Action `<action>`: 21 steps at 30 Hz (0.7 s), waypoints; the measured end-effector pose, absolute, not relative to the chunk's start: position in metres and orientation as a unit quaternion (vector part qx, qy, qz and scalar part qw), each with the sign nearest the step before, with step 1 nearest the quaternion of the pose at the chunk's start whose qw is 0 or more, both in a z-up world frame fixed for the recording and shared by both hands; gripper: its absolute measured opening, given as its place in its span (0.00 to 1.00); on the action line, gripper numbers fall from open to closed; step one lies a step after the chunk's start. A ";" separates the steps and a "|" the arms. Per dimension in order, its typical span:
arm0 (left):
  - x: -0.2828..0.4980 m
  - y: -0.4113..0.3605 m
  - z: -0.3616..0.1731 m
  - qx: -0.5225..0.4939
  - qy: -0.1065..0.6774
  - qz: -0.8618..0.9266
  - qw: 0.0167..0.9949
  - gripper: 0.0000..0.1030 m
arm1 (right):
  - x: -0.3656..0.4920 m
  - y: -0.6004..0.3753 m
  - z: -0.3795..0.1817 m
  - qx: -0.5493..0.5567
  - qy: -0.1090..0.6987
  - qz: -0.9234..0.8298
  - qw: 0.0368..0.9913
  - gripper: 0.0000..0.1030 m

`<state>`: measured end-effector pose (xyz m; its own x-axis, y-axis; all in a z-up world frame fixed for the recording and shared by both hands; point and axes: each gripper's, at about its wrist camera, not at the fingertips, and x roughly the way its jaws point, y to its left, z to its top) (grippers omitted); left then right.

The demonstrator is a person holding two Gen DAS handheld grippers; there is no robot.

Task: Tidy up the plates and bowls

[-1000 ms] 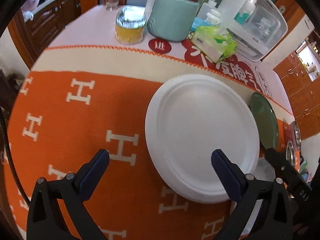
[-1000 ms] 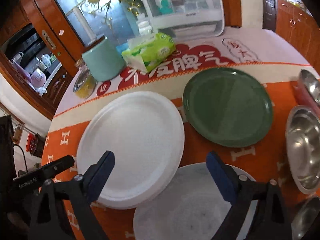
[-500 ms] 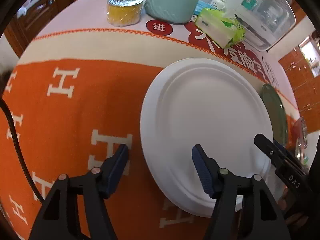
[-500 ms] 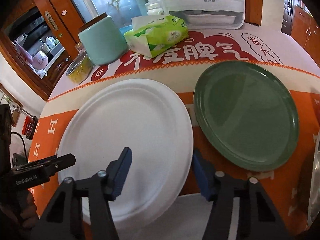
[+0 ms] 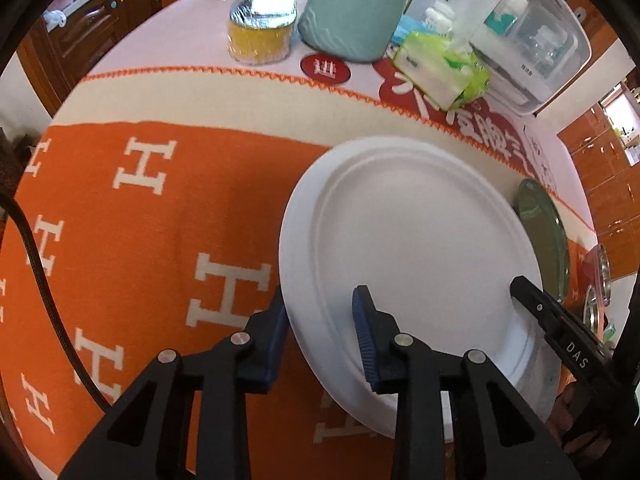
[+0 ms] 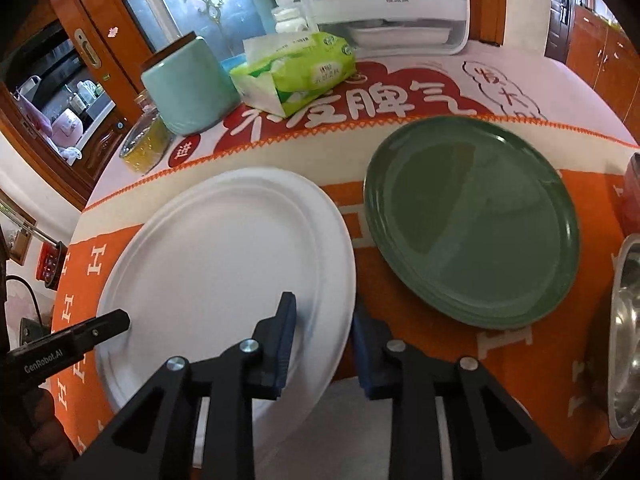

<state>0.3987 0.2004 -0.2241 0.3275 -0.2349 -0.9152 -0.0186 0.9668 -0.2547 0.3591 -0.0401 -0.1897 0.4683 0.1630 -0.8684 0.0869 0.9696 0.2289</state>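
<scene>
I've just been closing both tools: the left tool (image 5: 320, 320) straddles the white plate (image 5: 412, 248) rim at nine o'clock, the right tool (image 6: 324, 332) at three. Plate flat on the surface (image 5: 140, 200); whether pads pinch, I can't tell. Lift looks next.

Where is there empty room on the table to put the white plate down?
The biggest bare patch is the orange cloth left of the white plate, up to the cream strip. The far edge is crowded: yellow jar, teal canister, tissue pack. To the right sit the green plate and a steel bowl.
</scene>
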 end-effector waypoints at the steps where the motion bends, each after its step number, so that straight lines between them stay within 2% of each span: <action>1: 0.397 0.202 -0.220 -0.112 0.571 -0.066 0.810 0.30 | 0.357 -0.039 -0.186 0.120 0.512 0.023 0.850 0.26; 21: 0.301 0.221 -0.104 -0.126 0.454 -0.090 0.877 0.30 | 0.271 -0.032 -0.086 0.111 0.395 0.030 0.911 0.26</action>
<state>0.3007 0.2208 -0.1043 0.5716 -0.2720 -0.7742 0.0426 0.9520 -0.3030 0.2709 -0.0325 -0.0865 0.6860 0.1423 -0.7136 0.0333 0.9735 0.2261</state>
